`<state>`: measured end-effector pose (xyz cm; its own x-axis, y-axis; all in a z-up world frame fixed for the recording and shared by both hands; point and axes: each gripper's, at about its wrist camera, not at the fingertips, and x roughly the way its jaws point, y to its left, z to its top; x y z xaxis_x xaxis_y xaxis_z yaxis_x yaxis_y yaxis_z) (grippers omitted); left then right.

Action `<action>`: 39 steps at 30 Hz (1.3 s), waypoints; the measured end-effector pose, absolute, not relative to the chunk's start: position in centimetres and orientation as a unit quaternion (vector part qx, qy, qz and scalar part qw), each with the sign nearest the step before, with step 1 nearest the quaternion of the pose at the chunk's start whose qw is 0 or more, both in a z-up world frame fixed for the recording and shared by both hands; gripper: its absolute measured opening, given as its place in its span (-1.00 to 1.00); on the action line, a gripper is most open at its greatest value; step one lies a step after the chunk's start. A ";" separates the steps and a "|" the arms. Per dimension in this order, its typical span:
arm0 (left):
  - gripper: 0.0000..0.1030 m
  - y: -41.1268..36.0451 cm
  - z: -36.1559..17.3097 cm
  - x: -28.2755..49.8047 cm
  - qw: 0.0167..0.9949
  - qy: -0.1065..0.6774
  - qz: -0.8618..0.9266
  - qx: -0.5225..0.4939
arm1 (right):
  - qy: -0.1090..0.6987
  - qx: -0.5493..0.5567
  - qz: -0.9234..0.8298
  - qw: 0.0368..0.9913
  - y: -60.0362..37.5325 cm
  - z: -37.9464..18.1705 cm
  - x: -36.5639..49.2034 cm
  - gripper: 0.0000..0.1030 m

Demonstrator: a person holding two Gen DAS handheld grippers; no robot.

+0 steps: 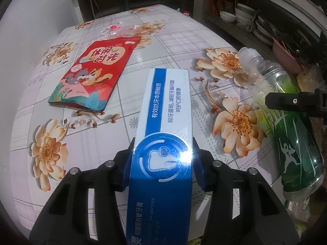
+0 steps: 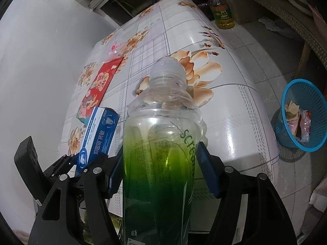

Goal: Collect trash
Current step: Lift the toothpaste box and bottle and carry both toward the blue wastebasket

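left wrist view: left gripper (image 1: 163,163) clamped on blue-and-white toothpaste box (image 1: 163,122), held above floral table (image 1: 40,81); beyond, red snack pouch (image 1: 96,73) lying flat, clear wrapper (image 1: 118,29) further back. right gripper (image 2: 161,163) clenched on green-labelled plastic bottle (image 2: 161,143), cap forward. likely risks — smooth, tapering bottle sliding between the pads; glossy box twisting in a grip near one end. seen only from right wrist: blue basket (image 2: 304,114) on the floor just off the table edge, scraps inside — probable drop point; oil bottle (image 2: 221,10) beyond.
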<state>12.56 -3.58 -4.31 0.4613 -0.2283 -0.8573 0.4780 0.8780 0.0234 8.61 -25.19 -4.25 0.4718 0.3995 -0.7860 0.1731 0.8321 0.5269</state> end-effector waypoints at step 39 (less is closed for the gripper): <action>-0.13 -4.7 -2.1 10.7 0.854 0.445 -0.236 0.131 | 0.495 0.285 0.080 0.817 -25.2 -2.8 7.1 0.25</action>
